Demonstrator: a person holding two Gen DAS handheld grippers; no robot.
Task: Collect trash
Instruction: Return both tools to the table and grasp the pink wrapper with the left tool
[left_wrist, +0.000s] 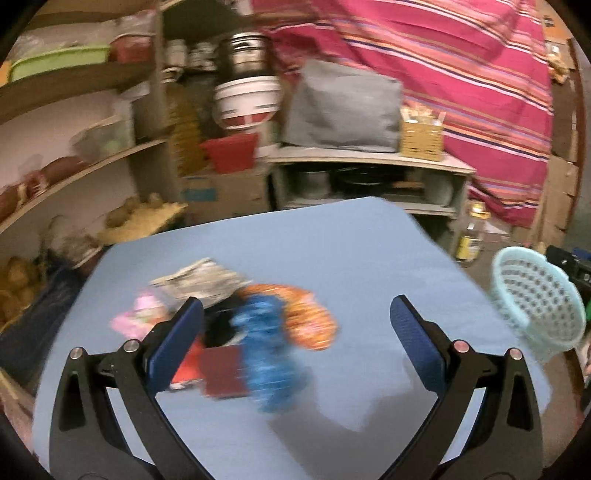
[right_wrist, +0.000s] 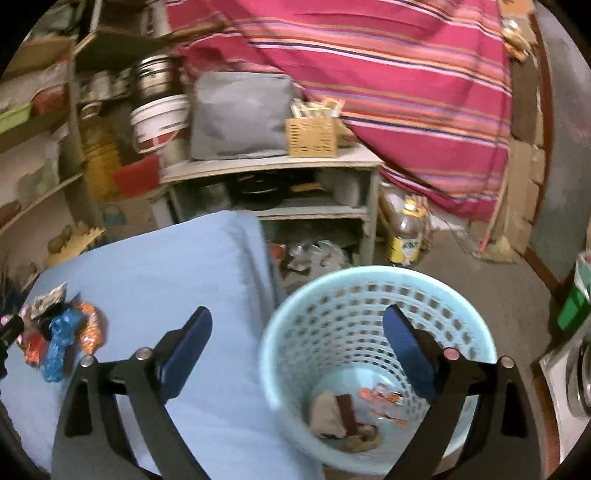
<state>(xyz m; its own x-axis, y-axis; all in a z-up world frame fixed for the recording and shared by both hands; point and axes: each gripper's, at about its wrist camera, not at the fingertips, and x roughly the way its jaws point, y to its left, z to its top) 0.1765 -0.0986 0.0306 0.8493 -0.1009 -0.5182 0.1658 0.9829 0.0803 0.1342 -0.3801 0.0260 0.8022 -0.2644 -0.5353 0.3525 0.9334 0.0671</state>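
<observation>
The right gripper (right_wrist: 297, 328) hangs over the pale blue perforated plastic basket (right_wrist: 295, 314) that stands on the floor beside the table, its blue-padded jaws spread wide with nothing between them; down in the basket lie a few crumpled scraps of brown paper and an orange-printed wrapper (right_wrist: 384, 400); so I judge a drop just made, and this arm free for another fetch. The left gripper (left_wrist: 295, 321) is likewise released and empty, poised above the blue-clothed table (left_wrist: 332, 240) and aimed at the remaining heap: a crinkled blue wrapper (left_wrist: 266, 332), an orange patterned packet (left_wrist: 314, 317), a grey printed pouch (left_wrist: 203, 277), a pink scrap (left_wrist: 136, 317) and a dark red card (left_wrist: 221, 373), all bunched together near the left side; the next move calls for lowering onto one piece, pinching it without dragging its neighbours, then carrying it across to the basket.
</observation>
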